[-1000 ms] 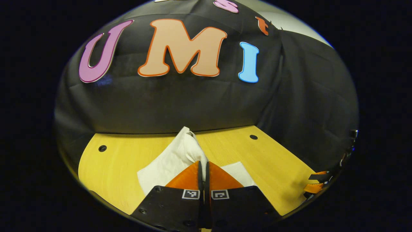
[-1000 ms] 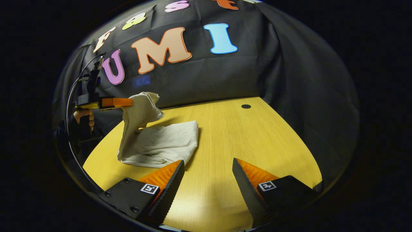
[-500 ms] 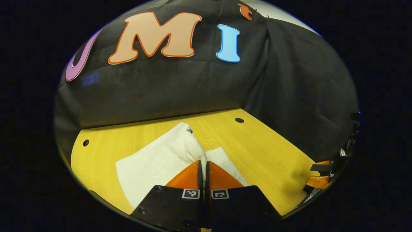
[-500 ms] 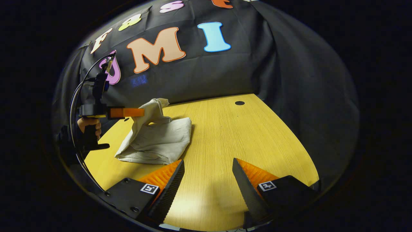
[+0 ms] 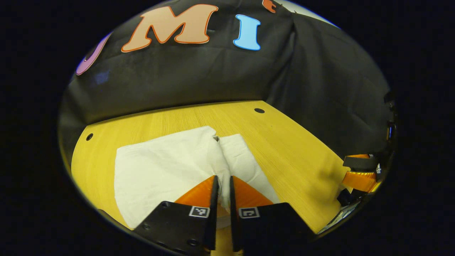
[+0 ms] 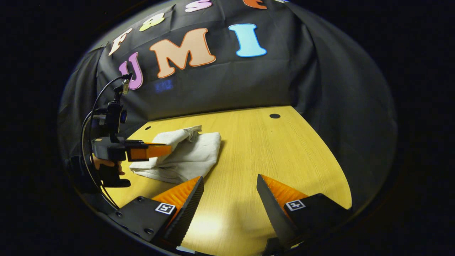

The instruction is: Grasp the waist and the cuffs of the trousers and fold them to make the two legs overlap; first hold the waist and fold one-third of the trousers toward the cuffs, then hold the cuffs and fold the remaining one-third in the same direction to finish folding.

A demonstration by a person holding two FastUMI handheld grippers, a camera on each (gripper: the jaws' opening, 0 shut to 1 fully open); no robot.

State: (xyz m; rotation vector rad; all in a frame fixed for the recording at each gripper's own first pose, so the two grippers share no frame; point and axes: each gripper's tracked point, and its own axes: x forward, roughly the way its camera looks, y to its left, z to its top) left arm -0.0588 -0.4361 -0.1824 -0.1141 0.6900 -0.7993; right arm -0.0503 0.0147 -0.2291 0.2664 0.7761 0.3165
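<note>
The trousers (image 5: 167,167) are lying folded into a pale, wrinkled bundle on the yellow wooden table (image 5: 284,156), toward its left part as the right gripper view shows it (image 6: 185,156), and near the black cloth wall (image 5: 199,81). The left gripper (image 5: 222,183) is pinching a raised fold of the cloth: in the left gripper view its two fingers are standing nearly together with a narrow ridge of white fabric running up between them, and the rest of the bundle is spreading flat to both sides, wider on the left. In the right gripper view the same gripper (image 6: 167,149) is reaching in level from the left, its tip sitting at the bundle's near upper edge, low over the table, with a hand (image 6: 106,164) gripping the handle below it and a cable (image 6: 93,117) looping up behind. The right gripper (image 6: 229,188) is hanging apart from the trousers, over bare tabletop in front of the bundle's right side; its fingers are spread wide with nothing between them, the left finger's tip lying just beside the bundle's near corner in that view. In the left gripper view the right gripper (image 5: 359,170) is showing at the far right rim, well apart from the cloth. Small round holes are dotting the table near the wall, one (image 6: 274,116) at the far right corner.
</note>
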